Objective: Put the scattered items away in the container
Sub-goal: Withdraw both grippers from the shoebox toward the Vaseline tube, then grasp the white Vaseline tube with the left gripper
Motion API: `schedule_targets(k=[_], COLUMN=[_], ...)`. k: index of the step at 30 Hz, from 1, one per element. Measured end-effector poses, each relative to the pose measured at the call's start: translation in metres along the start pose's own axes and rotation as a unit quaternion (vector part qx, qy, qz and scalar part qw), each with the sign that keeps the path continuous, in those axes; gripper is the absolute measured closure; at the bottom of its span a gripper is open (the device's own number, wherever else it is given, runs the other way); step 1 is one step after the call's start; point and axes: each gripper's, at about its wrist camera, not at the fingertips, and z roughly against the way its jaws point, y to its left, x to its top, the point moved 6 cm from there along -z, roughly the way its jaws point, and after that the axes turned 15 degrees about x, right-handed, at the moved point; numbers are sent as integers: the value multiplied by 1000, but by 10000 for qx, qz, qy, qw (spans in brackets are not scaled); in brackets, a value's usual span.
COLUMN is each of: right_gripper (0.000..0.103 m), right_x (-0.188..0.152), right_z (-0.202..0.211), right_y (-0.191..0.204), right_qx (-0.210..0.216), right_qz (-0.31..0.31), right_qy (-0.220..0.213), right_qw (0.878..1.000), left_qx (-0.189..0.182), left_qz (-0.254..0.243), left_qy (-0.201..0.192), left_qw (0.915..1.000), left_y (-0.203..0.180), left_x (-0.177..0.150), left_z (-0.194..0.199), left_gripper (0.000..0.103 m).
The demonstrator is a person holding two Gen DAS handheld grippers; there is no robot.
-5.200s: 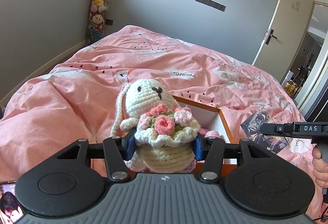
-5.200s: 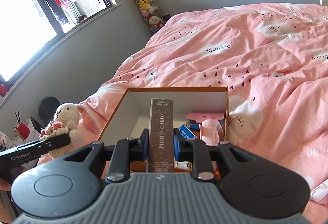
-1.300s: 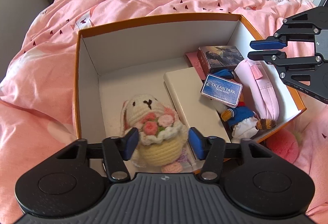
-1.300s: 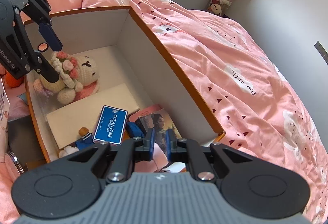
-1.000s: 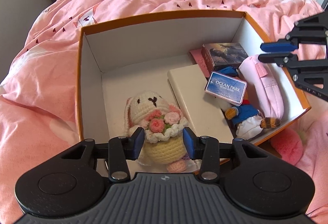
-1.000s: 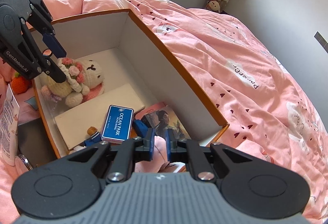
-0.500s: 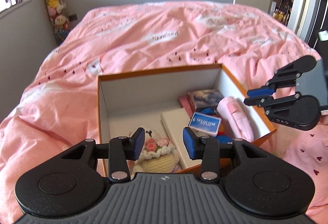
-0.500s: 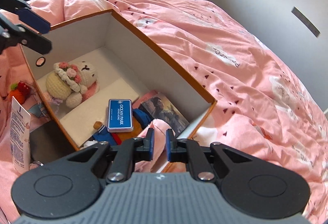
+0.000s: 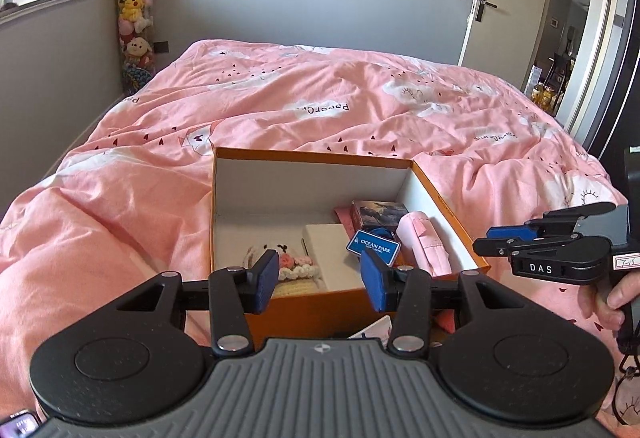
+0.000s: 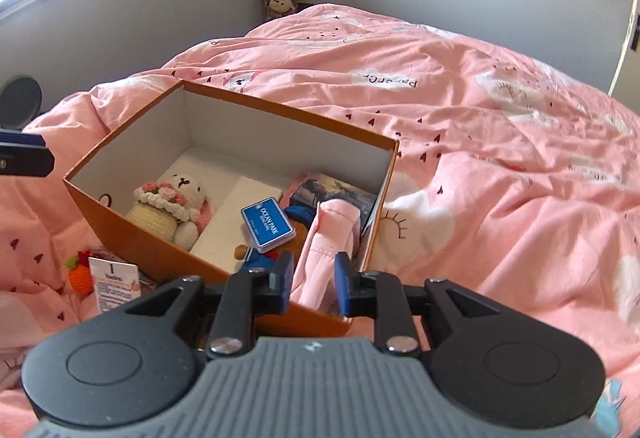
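An orange box (image 9: pixel 436 193) with white walls (image 10: pixel 280 129) sits on the pink bed. In it lie a crochet bunny (image 10: pixel 172 203) (image 9: pixel 280 258), a blue Ocean Park card (image 10: pixel 267 224) (image 9: pixel 373 246), a pink pouch (image 10: pixel 330 234) (image 9: pixel 424 244), a picture box (image 9: pixel 378 211), a white flat box (image 10: pixel 236 205) and a small doll in blue (image 10: pixel 260 258). My left gripper (image 9: pixel 319 282) is open and empty, above the box's near wall. My right gripper (image 10: pixel 313 280) is open and empty, over the pouch end; it also shows in the left wrist view (image 9: pixel 496 240).
Outside the box at its near left lie a white tube (image 10: pixel 114 288) and a small orange crochet toy (image 10: pixel 80 274). A column of plush toys (image 9: pixel 134 17) stands in the far corner. A door (image 9: pixel 492 9) is at the right. The pink duvet (image 10: pixel 500 117) lies all around.
Both grippers have pulled back and up from the box. The bunny, let go earlier, lies in the box. My right gripper's jaws have opened a little wider.
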Motion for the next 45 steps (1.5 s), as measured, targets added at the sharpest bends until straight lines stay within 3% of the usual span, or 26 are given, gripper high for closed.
schedule_targets(k=[7,9,15,22,25,34,36,40,41,45], right_gripper=[74,73,68,63,58,57,57,57,57,57], right_x=[-38,-49,-74,-83,-87,-92,-92,-93,-93,-93], right_z=[8,6,-3,-13,-17,-24,-23,-24,-24,-24], right_y=[2,3,2,8,9,11,11,12,12,12], right_qx=[139,170,177,153,192,163,163,155,151,153], right_qz=[-819,-958,-1357,-1339,-1339,-1299,-1296,-1283,-1277,-1262], right_qy=[-135,-65,155,348,449,585,587,591,594,593], right_qw=[9964,9952,9905,9903,9898,9897,9897,9899,9899,9901], left_qx=[-250,-335,-369,-251,-181,51,77,-3,-22,-178], left_qz=[-89,-57,-124,-175,-315,-77,-65,-41,-52,-52], left_qy=[182,274,588,668,770,1064,1060,1018,1022,1004], left_qw=[9995,9990,9975,9973,9964,9943,9943,9948,9947,9948], left_y=[-3,-3,-11,-19,-23,-25,-26,-28,-29,-34], left_x=[-31,-40,-70,-86,-94,-109,-109,-109,-109,-109], left_z=[10,9,6,0,-7,-35,-38,-39,-40,-43], left_gripper=[49,42,41,31,31,31,42,52,60,68])
